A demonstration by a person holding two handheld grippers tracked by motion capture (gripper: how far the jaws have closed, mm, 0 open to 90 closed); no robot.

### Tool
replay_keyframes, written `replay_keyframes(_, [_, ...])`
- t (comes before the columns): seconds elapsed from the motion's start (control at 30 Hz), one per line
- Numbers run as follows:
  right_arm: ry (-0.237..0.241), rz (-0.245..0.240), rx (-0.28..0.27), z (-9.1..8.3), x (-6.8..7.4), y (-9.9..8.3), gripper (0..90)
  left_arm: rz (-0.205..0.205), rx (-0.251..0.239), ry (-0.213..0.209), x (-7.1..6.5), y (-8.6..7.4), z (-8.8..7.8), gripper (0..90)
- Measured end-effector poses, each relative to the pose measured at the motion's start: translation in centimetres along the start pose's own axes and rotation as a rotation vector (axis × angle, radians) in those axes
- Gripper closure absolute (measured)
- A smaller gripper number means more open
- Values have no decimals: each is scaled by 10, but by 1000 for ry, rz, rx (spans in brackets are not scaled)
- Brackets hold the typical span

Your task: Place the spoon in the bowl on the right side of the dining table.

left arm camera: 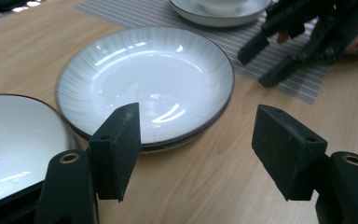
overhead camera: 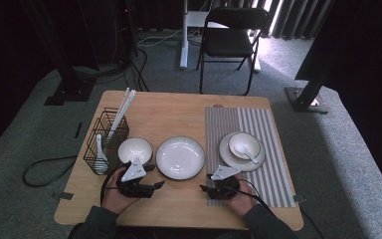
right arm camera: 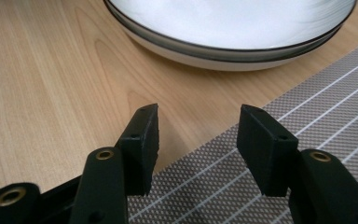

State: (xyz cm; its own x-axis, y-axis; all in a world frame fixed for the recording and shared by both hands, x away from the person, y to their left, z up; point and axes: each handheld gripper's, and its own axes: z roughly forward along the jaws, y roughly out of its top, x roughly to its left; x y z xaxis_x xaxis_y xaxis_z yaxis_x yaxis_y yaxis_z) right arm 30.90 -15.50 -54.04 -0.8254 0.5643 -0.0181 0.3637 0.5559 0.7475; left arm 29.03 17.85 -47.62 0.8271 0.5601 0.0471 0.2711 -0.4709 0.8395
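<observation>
Black two-jaw grippers sit low over a pale wooden table [overhead camera: 179, 196], one in each of a person's hands, whose dark sleeves enter from the bottom edge of the high view. The left gripper [overhead camera: 151, 175], at lower left of centre, points toward the right of the frame, its grey three-cornered plate tilted up; its jaws stand wide apart with nothing between them, and in the left gripper view they frame bare wood just short of the large white plate [left arm camera: 144, 79]. The right gripper [overhead camera: 205, 183], at lower right of centre, points left toward that same plate; its jaws are apart and empty, hanging over the near edge of the striped grey placemat [right arm camera: 279, 196] where it meets the wood, with the plate's dark rim across the top of the right gripper view.

The large white plate [overhead camera: 180, 157] lies at the centre of the table, between a white bowl [overhead camera: 135, 150] to its left and the placemat [overhead camera: 273, 184] to its right. On the mat rests a saucer [overhead camera: 227, 155] carrying a small bowl [overhead camera: 243, 144] with a white spoon [overhead camera: 251, 158] in it. A black wire basket [overhead camera: 107, 137] at the table's left edge holds white chopsticks and a spoon. Grey carpet, cables, dark stands and a black folding chair [overhead camera: 229, 40] fill the upper part of the frame.
</observation>
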Motion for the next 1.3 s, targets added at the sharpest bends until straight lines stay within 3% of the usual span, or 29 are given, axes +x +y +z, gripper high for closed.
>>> replay_keyframes(0.4, [7,-27,12,3,1,-3,472,-7,-8,42,20,14,-5,333])
replay_keyframes(0.77, [45,-37,12,5,1,-5,280,-19,-20,69,28,21,-9,333])
replay_keyframes(1.07, [53,-43,25,6,1,-4,196,-21,-28,85,31,26,-13,332])
replay_keyframes(1.3, [53,-42,26,6,0,-4,194,-32,-37,91,34,30,-16,333])
